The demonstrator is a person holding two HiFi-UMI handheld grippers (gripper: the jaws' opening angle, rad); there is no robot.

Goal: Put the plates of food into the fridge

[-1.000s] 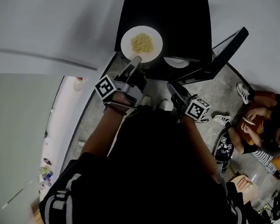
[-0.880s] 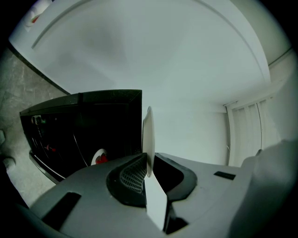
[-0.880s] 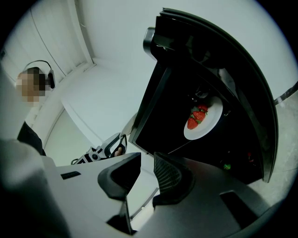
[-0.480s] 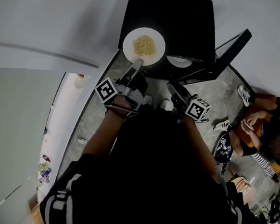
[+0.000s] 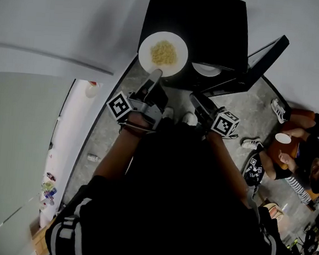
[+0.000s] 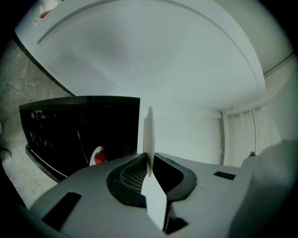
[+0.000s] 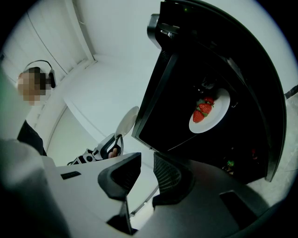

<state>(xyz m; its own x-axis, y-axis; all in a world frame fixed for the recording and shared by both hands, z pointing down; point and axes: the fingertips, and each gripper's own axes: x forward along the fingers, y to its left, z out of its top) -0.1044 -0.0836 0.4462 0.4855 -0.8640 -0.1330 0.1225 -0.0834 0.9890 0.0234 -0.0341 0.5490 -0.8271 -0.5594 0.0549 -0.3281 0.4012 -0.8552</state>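
Observation:
A white plate of yellow noodles (image 5: 163, 54) hangs level in front of the black fridge (image 5: 195, 22), above its open front. My left gripper (image 5: 154, 75) is shut on the plate's near rim. In the left gripper view the plate (image 6: 149, 135) shows edge-on, pinched between the pads of the left gripper (image 6: 150, 171). Inside the fridge (image 7: 209, 69) rests a second white plate with strawberries (image 7: 209, 110), also seen as a plate (image 5: 206, 70) from above. My right gripper (image 5: 196, 99) stays low before the fridge, open and empty. The right gripper (image 7: 146, 175) has only air between its jaws.
The fridge door (image 5: 258, 58) stands swung open to the right. A person (image 5: 303, 149) sits on the floor at the right, near loose shoes (image 5: 276, 106). A white counter (image 5: 65, 139) runs along the left, with a white wall behind the fridge.
The plate and left gripper have drifted slightly right and down in view, keeping the same grip. The right gripper has hardly moved. The seated person's arm has shifted.

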